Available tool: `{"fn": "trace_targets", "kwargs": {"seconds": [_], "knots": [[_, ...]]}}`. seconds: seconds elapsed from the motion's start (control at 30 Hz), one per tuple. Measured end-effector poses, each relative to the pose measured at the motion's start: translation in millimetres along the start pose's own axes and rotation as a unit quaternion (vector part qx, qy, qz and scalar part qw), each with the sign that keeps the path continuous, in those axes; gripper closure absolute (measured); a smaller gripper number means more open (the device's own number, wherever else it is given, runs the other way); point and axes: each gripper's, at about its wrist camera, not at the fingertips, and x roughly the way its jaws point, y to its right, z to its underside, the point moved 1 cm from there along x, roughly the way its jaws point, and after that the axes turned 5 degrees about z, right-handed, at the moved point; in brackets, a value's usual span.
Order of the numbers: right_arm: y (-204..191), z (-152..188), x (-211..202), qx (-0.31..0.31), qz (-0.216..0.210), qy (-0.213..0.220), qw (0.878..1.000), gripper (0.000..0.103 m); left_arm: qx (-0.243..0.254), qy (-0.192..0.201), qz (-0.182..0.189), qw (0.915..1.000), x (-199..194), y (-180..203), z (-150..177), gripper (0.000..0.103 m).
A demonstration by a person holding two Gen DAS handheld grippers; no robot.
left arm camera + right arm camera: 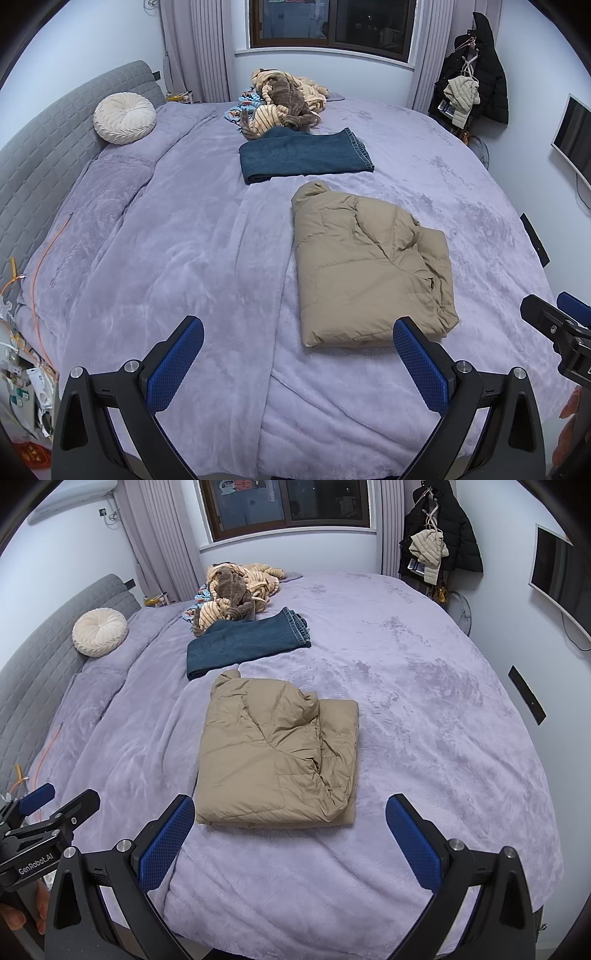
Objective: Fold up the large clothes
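Note:
A tan puffer jacket (373, 269) lies folded into a thick rectangle on the lavender bed cover (184, 240); it also shows in the right wrist view (277, 753). Behind it lie folded blue jeans (303, 155), also in the right wrist view (247, 642). My left gripper (298, 328) is open and empty, held above the bed just in front of the jacket's near edge. My right gripper (290, 806) is open and empty, near the jacket's near edge. The right gripper's body shows at the right edge of the left wrist view (557, 328).
A heap of striped and brown clothes (284, 99) lies at the far side of the bed. A round cream cushion (123, 117) leans on the grey headboard (44, 147). Coats hang on a rack (476, 70) at the far right. A screen (574, 136) hangs on the right wall.

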Motion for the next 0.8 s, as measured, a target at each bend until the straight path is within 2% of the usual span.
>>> {"fn": "trace_targets", "kwargs": {"seconds": [0.8], "knots": [[-2.4,0.5,-1.2,0.0,0.001,0.001,1.0,0.0,0.0,-0.001,0.001,1.0,-1.8,0.7,1.9,0.0]]}}
